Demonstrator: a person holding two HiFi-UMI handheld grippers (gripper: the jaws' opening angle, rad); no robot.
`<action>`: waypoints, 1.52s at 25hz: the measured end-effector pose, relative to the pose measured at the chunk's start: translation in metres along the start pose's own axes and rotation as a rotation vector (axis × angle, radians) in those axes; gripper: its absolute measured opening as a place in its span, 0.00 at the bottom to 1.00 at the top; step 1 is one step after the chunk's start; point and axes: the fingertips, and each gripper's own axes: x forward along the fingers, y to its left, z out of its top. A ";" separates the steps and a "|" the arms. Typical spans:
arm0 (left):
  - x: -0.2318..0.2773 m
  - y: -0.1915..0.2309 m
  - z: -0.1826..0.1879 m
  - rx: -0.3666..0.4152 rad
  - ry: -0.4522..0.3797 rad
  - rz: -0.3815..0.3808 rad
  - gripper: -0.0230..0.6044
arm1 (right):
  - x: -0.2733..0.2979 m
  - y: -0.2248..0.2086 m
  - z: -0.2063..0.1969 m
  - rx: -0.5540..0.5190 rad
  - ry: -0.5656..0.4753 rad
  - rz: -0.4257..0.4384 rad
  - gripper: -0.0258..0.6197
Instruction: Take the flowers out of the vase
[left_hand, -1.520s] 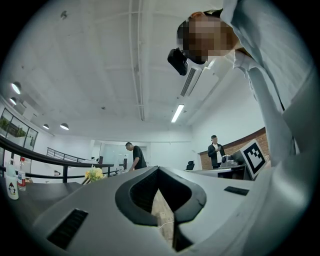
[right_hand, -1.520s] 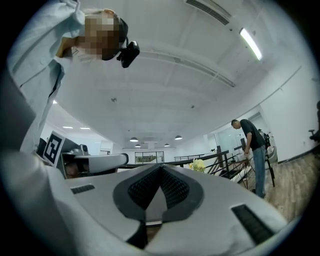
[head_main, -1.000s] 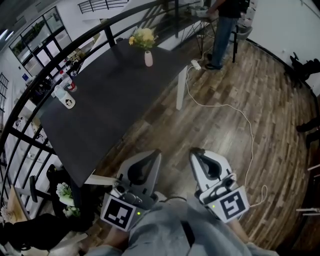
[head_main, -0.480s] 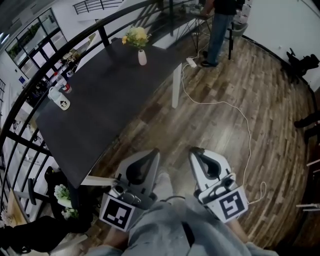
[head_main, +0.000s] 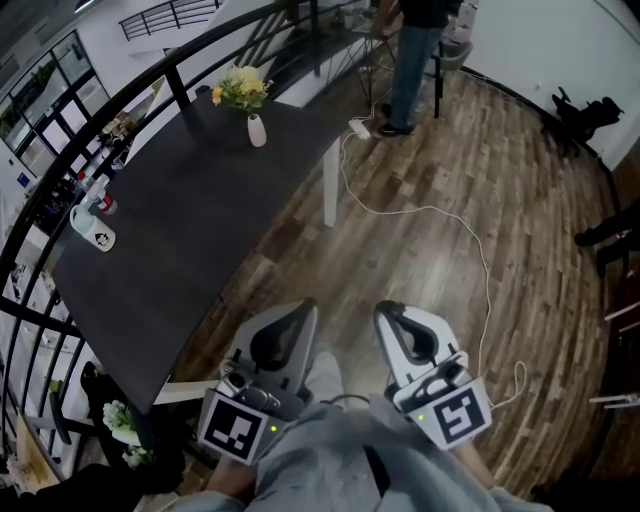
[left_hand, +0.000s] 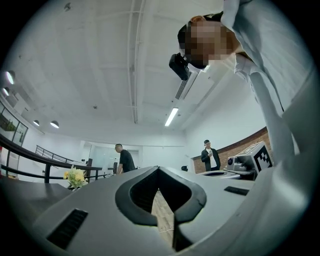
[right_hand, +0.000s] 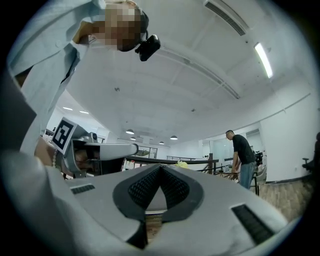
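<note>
Two grey two-jaw grippers are held low at the near edge of the scene, above the brown wooden plank floor (head_main: 520, 200). The left gripper (head_main: 303, 310) is seen with its jaws pressed together at the tips, with nothing pinched between them. The right gripper (head_main: 386, 310) is likewise closed and empty. The yellow and white flowers (head_main: 240, 88) are found standing in the small white narrow-necked vase (head_main: 257, 131). It is placed upright at the far end of the long dark rectangular table (head_main: 200, 230), well apart from both grippers. A white printed mug (head_main: 96, 234) is set near the table's left edge. A person in blue jeans (head_main: 403, 60) is seen standing beyond the table's far end.
</note>
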 end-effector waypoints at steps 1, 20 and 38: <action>0.007 0.005 -0.002 -0.003 0.001 -0.006 0.03 | 0.006 -0.006 -0.001 0.005 -0.001 -0.007 0.04; 0.119 0.127 -0.019 -0.024 0.013 -0.047 0.03 | 0.144 -0.093 -0.016 0.018 0.026 -0.039 0.05; 0.154 0.211 -0.034 0.001 -0.001 0.014 0.03 | 0.232 -0.125 -0.033 -0.001 0.012 0.008 0.05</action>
